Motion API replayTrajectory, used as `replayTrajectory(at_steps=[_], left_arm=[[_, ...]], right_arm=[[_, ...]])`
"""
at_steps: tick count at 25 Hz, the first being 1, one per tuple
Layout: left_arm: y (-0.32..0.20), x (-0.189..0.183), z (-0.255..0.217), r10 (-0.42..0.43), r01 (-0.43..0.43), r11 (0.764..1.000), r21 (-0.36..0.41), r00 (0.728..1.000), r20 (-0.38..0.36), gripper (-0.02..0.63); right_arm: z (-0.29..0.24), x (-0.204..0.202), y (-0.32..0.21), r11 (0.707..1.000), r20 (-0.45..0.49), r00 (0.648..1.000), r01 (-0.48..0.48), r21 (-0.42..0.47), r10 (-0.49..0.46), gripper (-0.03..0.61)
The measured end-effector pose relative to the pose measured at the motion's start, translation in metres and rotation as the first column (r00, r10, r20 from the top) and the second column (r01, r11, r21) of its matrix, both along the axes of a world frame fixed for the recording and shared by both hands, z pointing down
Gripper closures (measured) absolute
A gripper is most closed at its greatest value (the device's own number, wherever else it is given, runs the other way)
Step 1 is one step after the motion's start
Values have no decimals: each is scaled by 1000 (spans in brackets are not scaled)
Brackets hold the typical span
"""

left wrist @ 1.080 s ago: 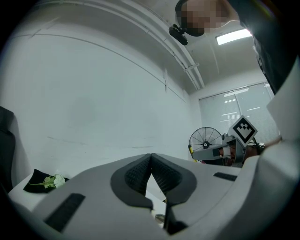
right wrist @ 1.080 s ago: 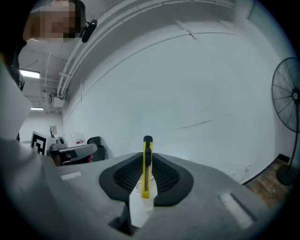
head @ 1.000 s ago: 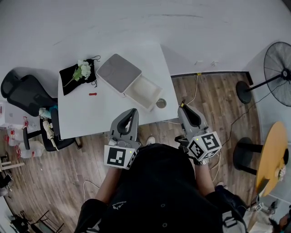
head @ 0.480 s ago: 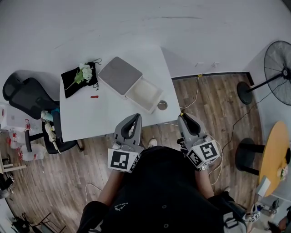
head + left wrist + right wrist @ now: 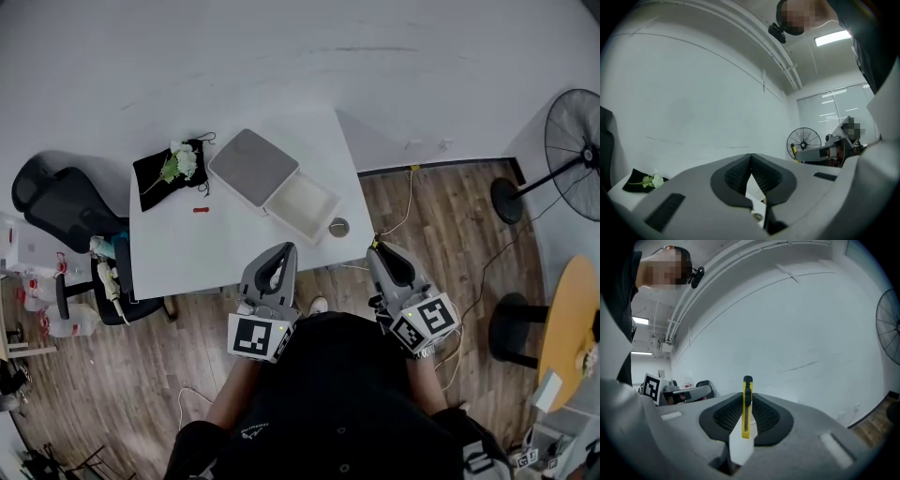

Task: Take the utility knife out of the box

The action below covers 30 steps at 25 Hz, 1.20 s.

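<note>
**A:** What is the head view showing?

**B:** A white table point(image 5: 187, 253) is standing against a pale wall point(image 5: 281, 56) on a wooden floor point(image 5: 441, 206). The box point(image 5: 302, 204) is sitting open near the table's right edge, with its grey lid point(image 5: 251, 167) lying against it. A black cloth point(image 5: 150, 169) with white flowers point(image 5: 178, 161) is lying at the far left corner. A small red item point(image 5: 200, 210) is lying near the cloth, and a round tin point(image 5: 338, 227) is sitting just beside the box.

**A:** And around the table?

**B:** An office chair point(image 5: 56, 202) is standing to the left and a standing fan point(image 5: 562, 141) to the right. A round yellow table point(image 5: 567, 328) is showing at the right edge. The person is holding the left gripper point(image 5: 284, 249) and the right gripper point(image 5: 378, 249) by the table's near edge.

**A:** The left gripper view?

**B:** Its jaws are meeting at the tips with nothing between them. Beyond them the wall is filling most of the picture, with the cloth and flowers low at the left. The fan is showing at the right, and a ceiling light point(image 5: 832, 37) is glowing overhead.

**A:** The right gripper view?

**B:** Its jaws are clamping the utility knife point(image 5: 746, 413). The knife is yellow and is standing upright between the pads, with its black end poking above them. It is out of the box and well apart from it, off the table's near right corner. The wall is rising behind it, and the fan's rim is showing at the right.
</note>
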<state>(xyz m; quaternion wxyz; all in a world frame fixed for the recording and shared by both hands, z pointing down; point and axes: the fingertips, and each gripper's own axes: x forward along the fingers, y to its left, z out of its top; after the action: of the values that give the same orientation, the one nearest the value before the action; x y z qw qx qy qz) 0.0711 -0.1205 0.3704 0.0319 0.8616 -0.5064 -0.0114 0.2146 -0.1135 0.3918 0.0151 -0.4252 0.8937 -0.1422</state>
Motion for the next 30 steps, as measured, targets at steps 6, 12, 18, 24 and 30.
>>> replayTrajectory(at_steps=[6, 12, 18, 24, 30], left_arm=[[-12, -8, -21, -6, 5, 999, 47, 1000, 28, 609], [-17, -13, -52, 9, -9, 999, 39, 1000, -13, 608], [-16, -15, -74, 10, -14, 996, 84, 999, 53, 609], [-13, -22, -83, -8, 4, 994, 106, 1000, 30, 609], [-9, -24, -80, -10, 8, 995, 99, 1000, 17, 609]], right_arm=[[-30, 1, -8, 999, 12, 1000, 11, 36, -11, 515], [-67, 3, -15, 995, -17, 1000, 15, 96, -13, 515], [-97, 2, -17, 989, -36, 999, 25, 148, -20, 515], [-106, -1, -16, 985, -30, 999, 19, 174, -15, 515], [-104, -8, -13, 985, -11, 1000, 18, 173, -17, 515]])
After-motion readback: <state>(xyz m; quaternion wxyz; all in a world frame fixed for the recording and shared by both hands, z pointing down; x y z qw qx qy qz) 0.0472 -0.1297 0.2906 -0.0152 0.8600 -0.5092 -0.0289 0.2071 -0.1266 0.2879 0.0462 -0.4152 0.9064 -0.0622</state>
